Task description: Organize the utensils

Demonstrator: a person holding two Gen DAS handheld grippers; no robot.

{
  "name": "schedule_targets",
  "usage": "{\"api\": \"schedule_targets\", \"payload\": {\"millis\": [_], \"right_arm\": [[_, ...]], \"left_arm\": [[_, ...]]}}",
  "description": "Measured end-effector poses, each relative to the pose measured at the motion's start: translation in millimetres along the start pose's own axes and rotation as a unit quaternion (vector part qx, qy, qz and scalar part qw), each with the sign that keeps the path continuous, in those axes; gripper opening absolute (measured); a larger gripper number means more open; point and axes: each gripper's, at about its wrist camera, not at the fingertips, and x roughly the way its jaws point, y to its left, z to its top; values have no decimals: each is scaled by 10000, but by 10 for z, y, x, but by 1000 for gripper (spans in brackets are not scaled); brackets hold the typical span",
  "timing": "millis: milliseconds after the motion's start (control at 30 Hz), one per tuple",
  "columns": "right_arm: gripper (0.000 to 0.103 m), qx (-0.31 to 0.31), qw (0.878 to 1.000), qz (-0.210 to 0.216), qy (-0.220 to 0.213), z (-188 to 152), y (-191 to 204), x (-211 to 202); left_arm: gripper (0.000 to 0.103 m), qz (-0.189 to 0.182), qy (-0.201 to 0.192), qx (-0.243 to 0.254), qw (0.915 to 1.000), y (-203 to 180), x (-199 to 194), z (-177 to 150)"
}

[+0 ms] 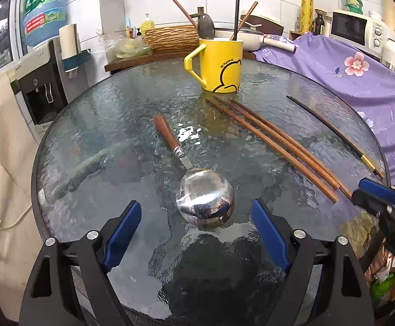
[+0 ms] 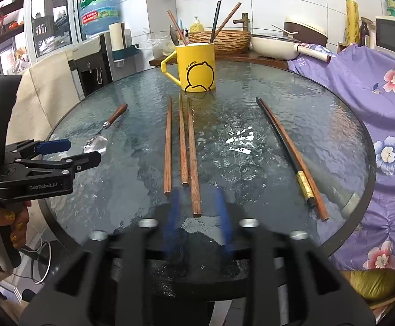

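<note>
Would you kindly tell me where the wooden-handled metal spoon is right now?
The wooden-handled metal spoon lies flat on the round glass table, left of the three brown wooden chopsticks, its bowl just ahead of the open left gripper.

- We are reading "BE PLAYFUL" in small black letters on the yellow mug (image 2: 196, 66), just above its bear outline.
- We are seeing "GenRobot.AI" printed on the black body of the left gripper (image 2: 84, 152).
- We are noticing Chinese characters on the label of the blue water bottle (image 2: 98, 2), but we cannot read them surely.
</note>
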Motion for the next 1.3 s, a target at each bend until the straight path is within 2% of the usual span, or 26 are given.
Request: {"api": "schedule_targets", "payload": {"millis": [167, 267, 467, 700, 800, 933, 1000, 1300], "right_arm": [[38, -92, 10000, 11, 28, -10, 23, 51], [38, -143, 9999, 12, 22, -26, 40, 64], [38, -259, 9997, 0, 14, -44, 35, 91], [37, -373, 9993, -42, -46, -61, 64, 99], [22, -436, 9989, -120, -129, -95, 111, 89], [9, -659, 9976, -131, -183, -117, 201, 91], [8, -666, 9975, -151, -182, -107, 209, 96], [8, -517, 9984, -50, -210, -76, 175, 71]], "left_arm": [[83, 134, 42, -87, 9999, -25, 37, 45], [83, 339, 85, -58, 9994, -77, 71, 80], [82, 352, 230, -190, 9989, -138, 158, 99], [64, 318, 164, -376, 9987, -90, 145, 87], [57, 328, 97, -388, 9987, -82, 118, 68], [52, 304, -12, -328, 9990, -84, 99, 42], [46, 293, -26, -313, 9991, -84, 103, 47], [46, 99, -43, -397, 9992, -5, 58, 22]]}}
